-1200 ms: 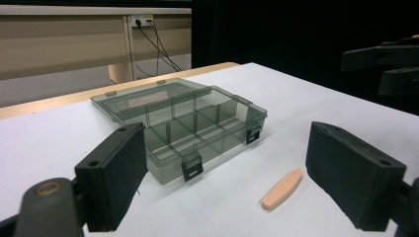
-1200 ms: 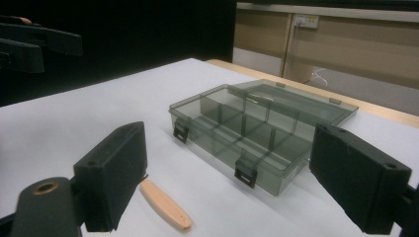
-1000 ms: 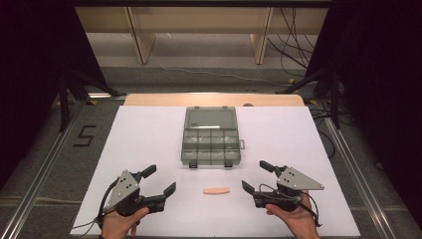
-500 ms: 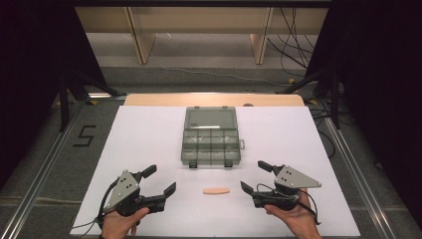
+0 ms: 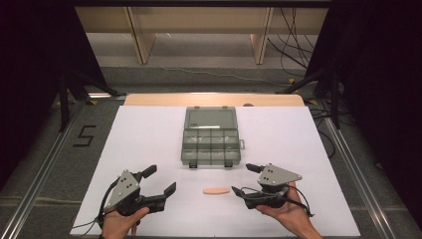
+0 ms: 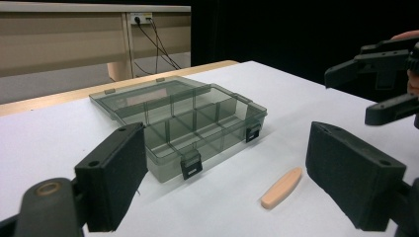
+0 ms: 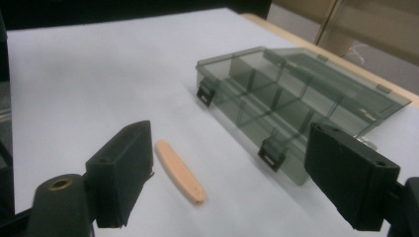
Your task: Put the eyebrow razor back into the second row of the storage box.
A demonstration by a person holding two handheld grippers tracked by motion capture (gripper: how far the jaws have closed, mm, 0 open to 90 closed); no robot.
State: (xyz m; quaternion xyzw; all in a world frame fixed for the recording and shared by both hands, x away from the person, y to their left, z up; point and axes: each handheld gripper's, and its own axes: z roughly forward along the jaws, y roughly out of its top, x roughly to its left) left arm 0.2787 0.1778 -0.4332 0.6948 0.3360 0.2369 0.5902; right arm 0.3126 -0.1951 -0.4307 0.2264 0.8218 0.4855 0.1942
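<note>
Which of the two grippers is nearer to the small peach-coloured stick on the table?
The right gripper: its lower jaw tip almost reaches the stick, while the left gripper stands farther off.

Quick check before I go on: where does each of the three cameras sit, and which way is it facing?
High view: above the person's side, looking forward and down on the white table; both hands, left gripper and right gripper show.
Left gripper view: rides the left gripper, looking along its open jaws across the table; the right gripper shows farther off.
Right gripper view: rides the right gripper, facing along its open jaws.
Shared: the open smoky clear plastic compartment box and the flat peach-coloured stick.
</note>
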